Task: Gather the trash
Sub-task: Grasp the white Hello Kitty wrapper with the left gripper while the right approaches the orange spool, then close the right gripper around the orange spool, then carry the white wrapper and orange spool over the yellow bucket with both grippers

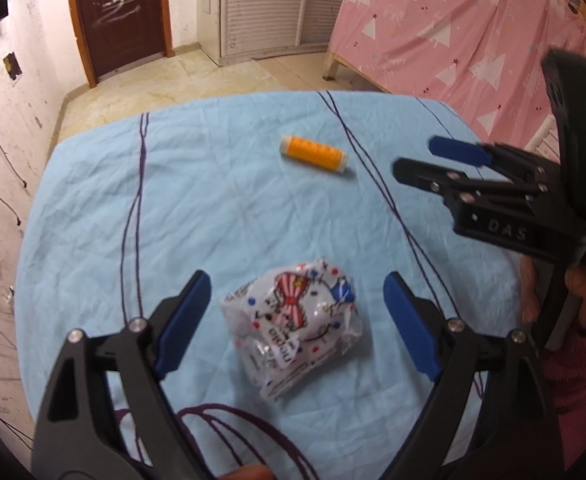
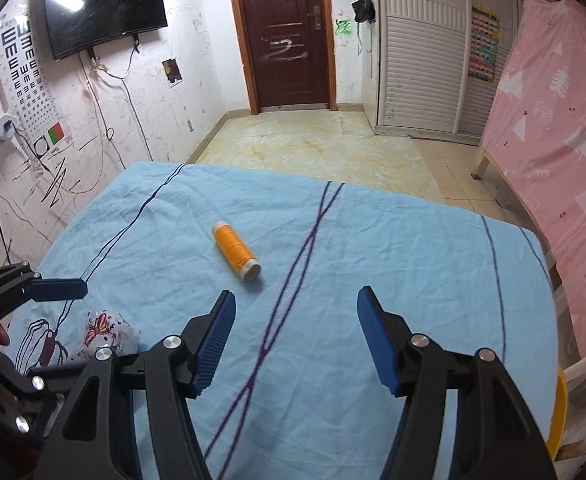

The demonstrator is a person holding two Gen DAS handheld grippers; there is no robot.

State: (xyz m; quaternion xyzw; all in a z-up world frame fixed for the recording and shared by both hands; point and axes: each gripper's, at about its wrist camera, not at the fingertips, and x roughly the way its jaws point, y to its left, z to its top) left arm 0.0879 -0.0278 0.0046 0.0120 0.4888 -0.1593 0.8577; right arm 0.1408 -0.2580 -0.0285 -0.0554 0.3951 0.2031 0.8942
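The left tongs (image 1: 295, 322) hang released, blue pads spread wide on either side of a crumpled printed wrapper (image 1: 293, 330) low in the middle of the left wrist view; the pads do not touch it. The wrapper lies on the light blue sheet (image 1: 197, 208) covering the desk. Farther up the frame an orange thread spool (image 1: 314, 153) lies on its side, well apart from the wrapper. The right tongs (image 2: 296, 338) are released too, with only bare sheet and dark purple lines between the pads; the spool sits just beyond, toward the upper left.
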